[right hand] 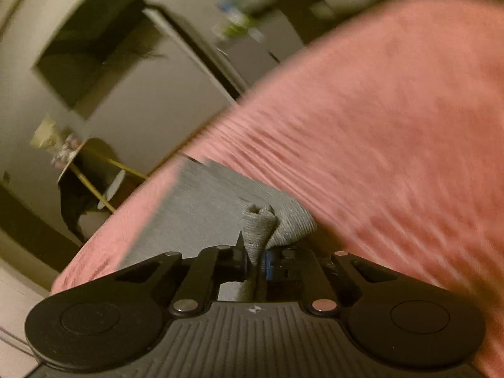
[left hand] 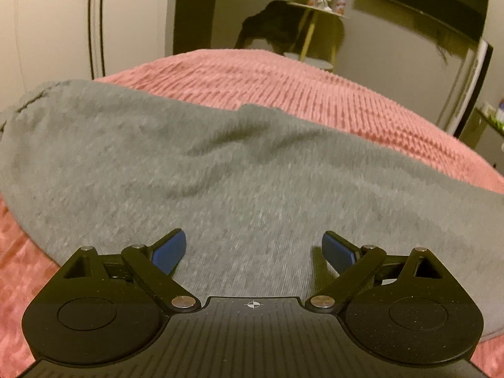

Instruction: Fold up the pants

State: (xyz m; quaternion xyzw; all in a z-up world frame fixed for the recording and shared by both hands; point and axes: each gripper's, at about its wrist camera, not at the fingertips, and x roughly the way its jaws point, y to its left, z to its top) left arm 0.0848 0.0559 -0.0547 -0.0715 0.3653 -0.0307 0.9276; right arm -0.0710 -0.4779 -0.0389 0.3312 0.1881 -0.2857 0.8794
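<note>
Grey pants (left hand: 204,170) lie spread across a pink ribbed bedspread (left hand: 299,91), filling most of the left wrist view. My left gripper (left hand: 254,247) hovers just over the grey cloth with its blue-padded fingers (left hand: 171,249) wide apart and nothing between them. In the blurred, tilted right wrist view a narrower part of the pants (right hand: 208,201) runs away from the camera. My right gripper (right hand: 255,260) is shut on a bunched fold of the grey pants (right hand: 260,223), which sticks up between the pads.
Beyond the bed stand a small round side table (left hand: 318,9) with pale legs and small items on top, a dark heap (left hand: 277,28) beside it, a dark doorway (left hand: 195,9) and a white appliance (left hand: 472,78) at the right. The pink bedspread (right hand: 393,119) fills the right wrist view's right side.
</note>
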